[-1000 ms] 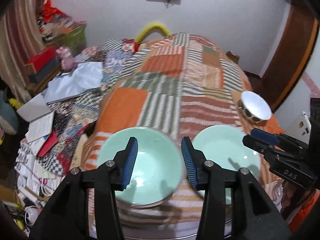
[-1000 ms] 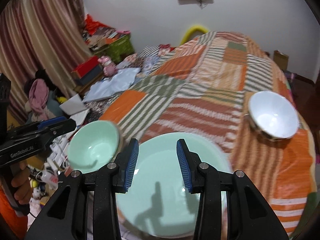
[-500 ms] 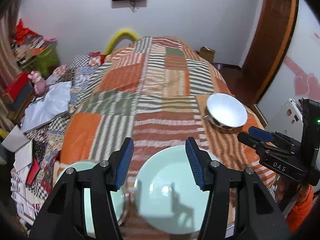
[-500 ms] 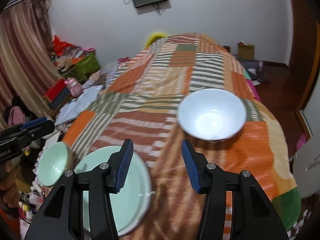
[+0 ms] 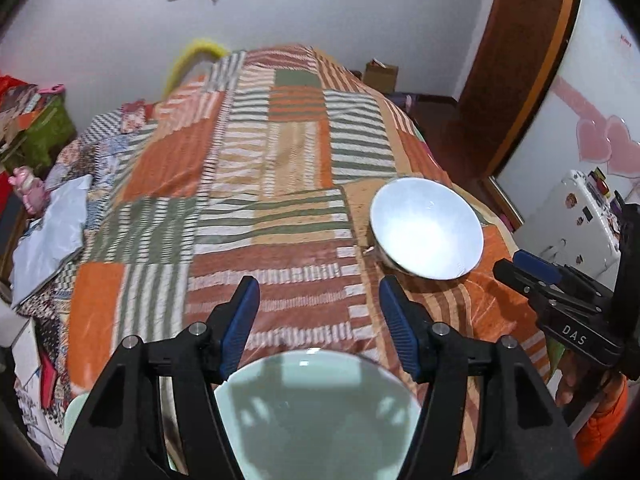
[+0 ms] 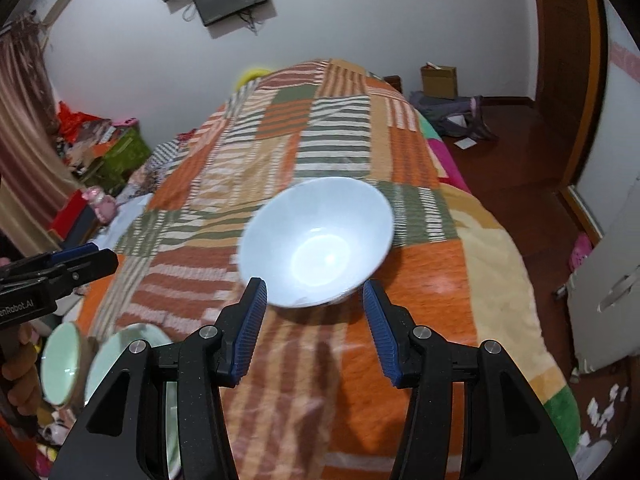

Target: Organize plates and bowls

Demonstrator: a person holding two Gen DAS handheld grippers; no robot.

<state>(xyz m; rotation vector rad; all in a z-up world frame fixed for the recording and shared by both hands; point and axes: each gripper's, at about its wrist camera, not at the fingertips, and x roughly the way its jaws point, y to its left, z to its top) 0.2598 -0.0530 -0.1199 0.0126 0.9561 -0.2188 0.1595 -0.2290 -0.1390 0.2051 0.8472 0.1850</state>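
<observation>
The left hand-held gripper [image 5: 319, 320] stands spread with nothing between its blue pads; its jaws have just been opening. Directly below and behind its fingertips lies the pale green plate [image 5: 316, 412] on the patchwork bedspread [image 5: 240, 184]. Ahead and to its right sits the white bowl [image 5: 427, 227], with bare bedspread between.

The right hand-held gripper [image 6: 312, 328] is also spread and holds nothing. The white bowl [image 6: 316, 240] sits just ahead of its fingertips, not between them. To its left lie the green plate [image 6: 120, 348] and, beyond that, a small green bowl [image 6: 60, 362], with the left hand-held gripper [image 6: 80, 258] above them.
</observation>
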